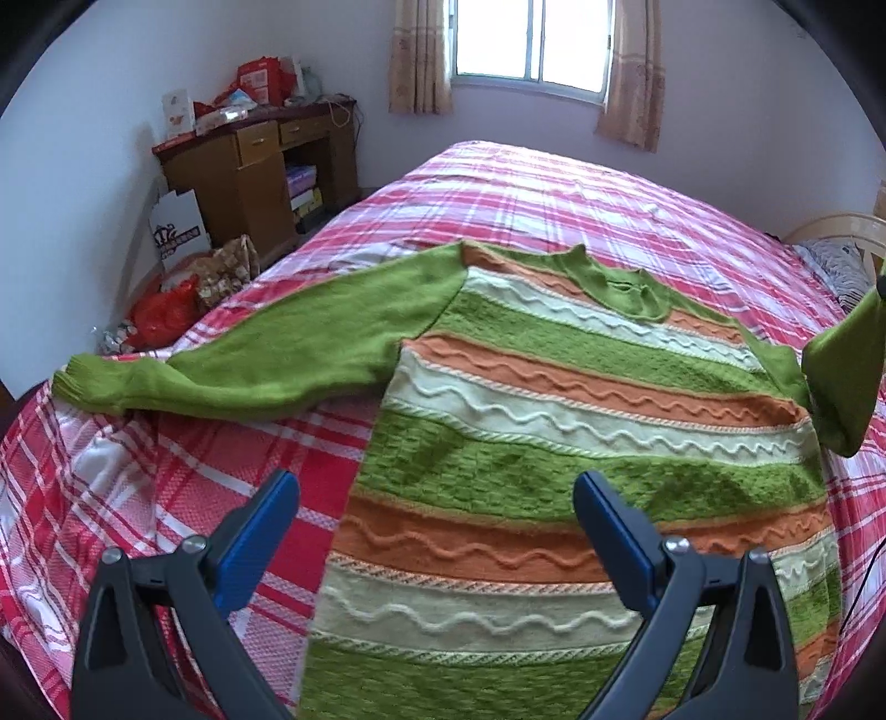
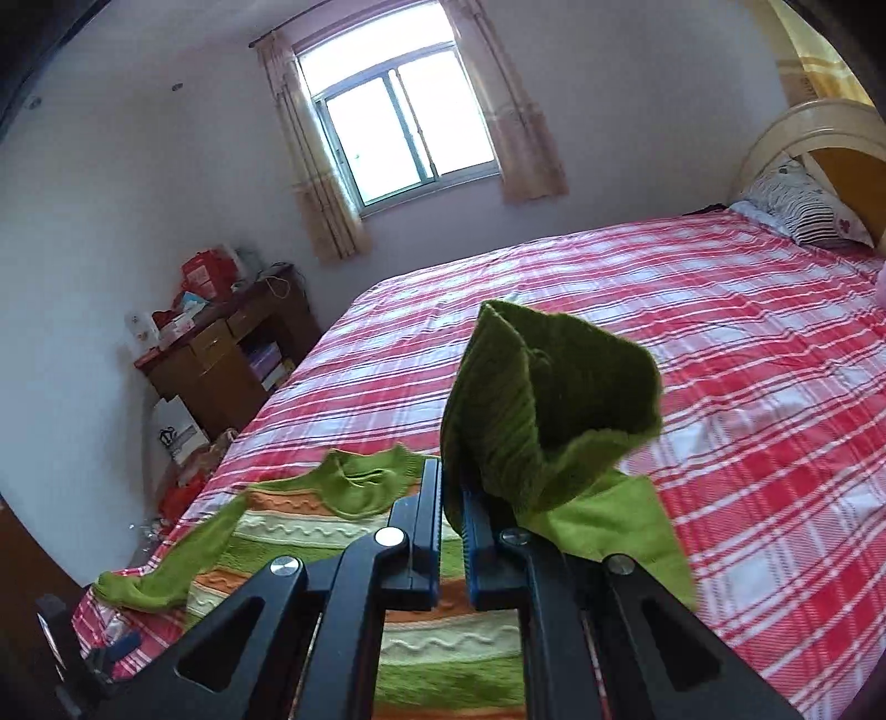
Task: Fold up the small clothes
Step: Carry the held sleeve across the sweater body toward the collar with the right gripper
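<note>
A green, orange and white striped knit sweater (image 1: 554,421) lies face up on the red plaid bed (image 1: 166,487). Its left sleeve (image 1: 266,360) stretches flat toward the bed's left edge. My left gripper (image 1: 437,498) is open and empty, hovering over the sweater's lower body. My right gripper (image 2: 451,487) is shut on the green cuff of the right sleeve (image 2: 542,399) and holds it lifted above the bed. That raised sleeve also shows at the right edge of the left wrist view (image 1: 847,365). The collar (image 2: 360,482) lies flat.
A wooden desk (image 1: 260,171) with boxes and bags stands at the left by the wall. Bags (image 1: 166,315) sit on the floor beside the bed. A pillow (image 2: 803,205) and headboard (image 2: 825,127) are at the far right. A window (image 1: 531,39) is behind.
</note>
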